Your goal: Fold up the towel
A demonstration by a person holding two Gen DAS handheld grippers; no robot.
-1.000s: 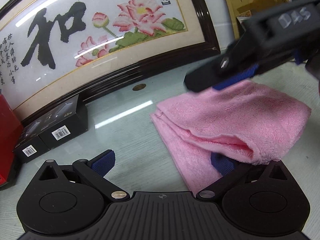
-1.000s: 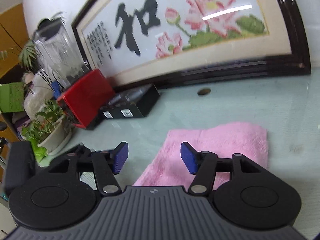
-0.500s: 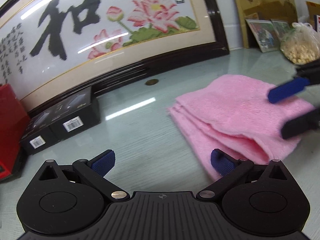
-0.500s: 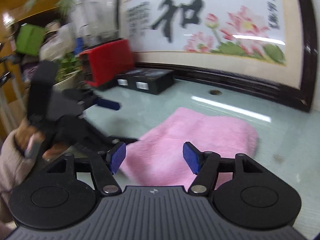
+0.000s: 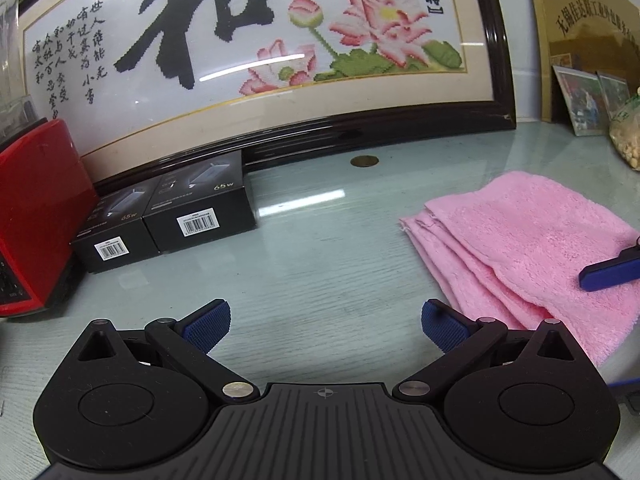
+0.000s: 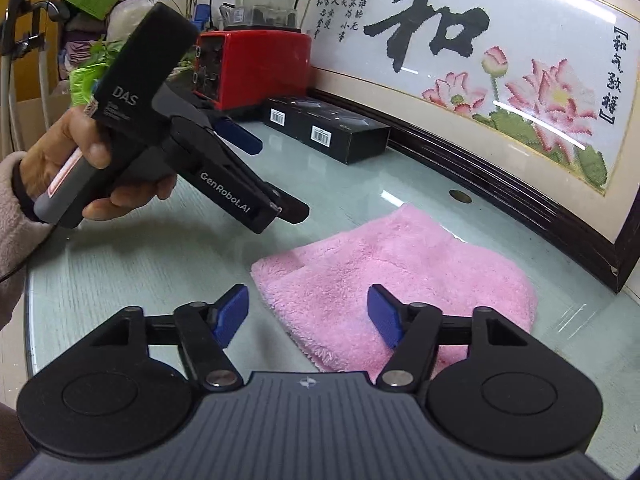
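Several layers, towel (image 6: 400, 276): folded pink stack on the glass table (image 5: 320, 248), just ahead of the right tongs (image 6: 308, 318), right of the left tongs (image 5: 326, 326).
Tongs: both spread, holding nothing.
Risk: a low pad could snag the plush edge and undo the fold.
Risk: glass looks slick; a nudge may slide the stack.

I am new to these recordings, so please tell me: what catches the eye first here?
The folded pink towel lies on the glass table, with both the left gripper and the right gripper open and holding nothing. Behind it, a large framed lotus embroidery leans against the wall, beside a red appliance.
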